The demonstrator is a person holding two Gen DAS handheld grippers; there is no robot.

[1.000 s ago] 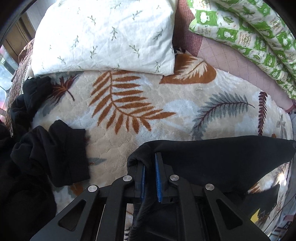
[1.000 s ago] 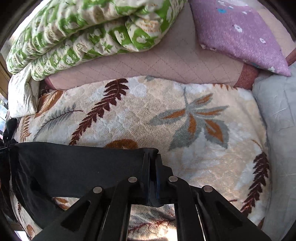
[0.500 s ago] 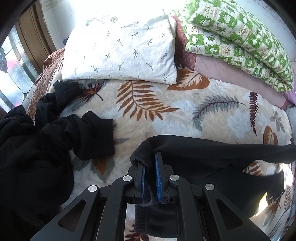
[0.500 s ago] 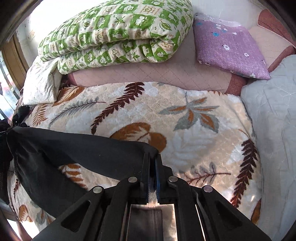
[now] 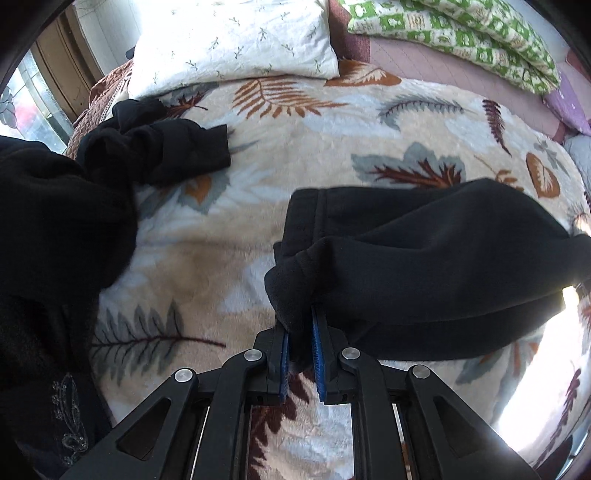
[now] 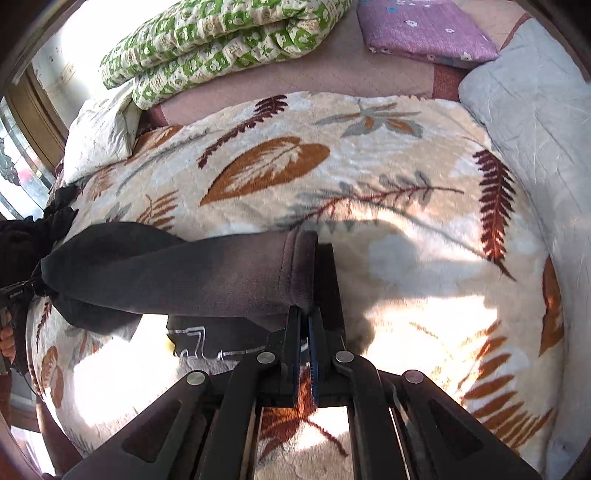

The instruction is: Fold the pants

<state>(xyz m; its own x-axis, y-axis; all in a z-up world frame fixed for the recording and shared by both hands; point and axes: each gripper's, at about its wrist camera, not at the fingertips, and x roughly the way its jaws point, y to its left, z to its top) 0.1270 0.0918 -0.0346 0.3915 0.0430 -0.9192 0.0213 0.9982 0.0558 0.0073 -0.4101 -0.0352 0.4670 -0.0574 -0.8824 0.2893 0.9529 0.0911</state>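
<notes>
One wide leaf-print blanket point(image 5: 280, 122) covers the bed under both of my cameras, patched with sunlight on the right view. At its far edge I see a green patterned quilt point(image 6: 221, 33), a white sprigged pillow point(image 5: 236, 40) and a purple cushion point(image 6: 424, 33). The black pants point(image 5: 424, 258) hang across the blanket between my two grippers, doubled over so one layer lies on another. A separate heap of dark clothing point(image 5: 74, 206) sits at the left edge of the bed, apart from the pants. My left gripper point(image 5: 300, 354) has its blue-padded fingers pinching a bunched edge of the pants. My right gripper point(image 6: 304, 350) has its fingers pressed nearly together on the ribbed hem at the other end, with pale printed lettering point(image 6: 195, 343) just beside it.
</notes>
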